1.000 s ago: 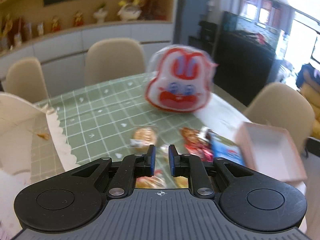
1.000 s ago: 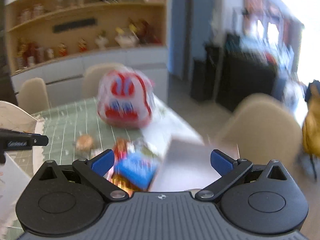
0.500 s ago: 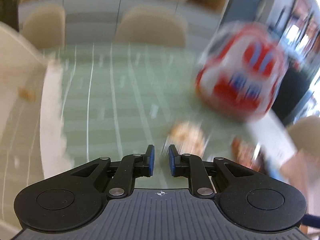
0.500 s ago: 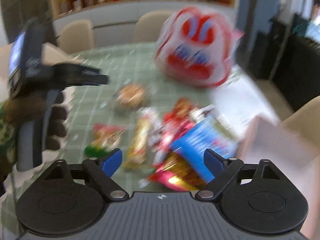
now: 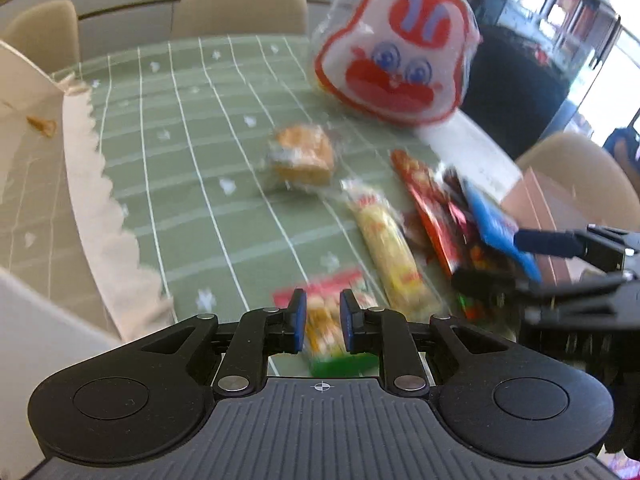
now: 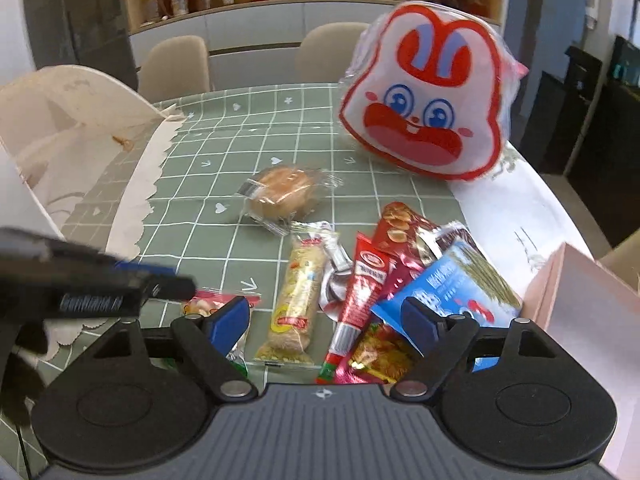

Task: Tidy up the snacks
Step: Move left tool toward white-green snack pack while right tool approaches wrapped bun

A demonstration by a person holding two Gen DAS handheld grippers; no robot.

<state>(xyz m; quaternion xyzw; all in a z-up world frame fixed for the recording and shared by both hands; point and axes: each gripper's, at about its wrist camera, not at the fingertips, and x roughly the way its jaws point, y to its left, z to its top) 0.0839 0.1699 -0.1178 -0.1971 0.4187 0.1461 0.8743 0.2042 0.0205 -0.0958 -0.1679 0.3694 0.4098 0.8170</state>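
Several snacks lie on a green checked tablecloth: a wrapped bun, a long yellow cracker pack, a red tube pack, a blue packet and a red-green packet. A big rabbit-face bag stands behind them. My left gripper is nearly shut, empty, just above the red-green packet. My right gripper is open wide above the pile, holding nothing.
An open white box with a scalloped flap stands at the left. A pink box sits at the table's right edge. Beige chairs and a shelf unit stand behind the table.
Both grippers have tilted down and come closer to the snack pile. The left gripper now hangs over the red-green packet. The right gripper moved left over the packets.
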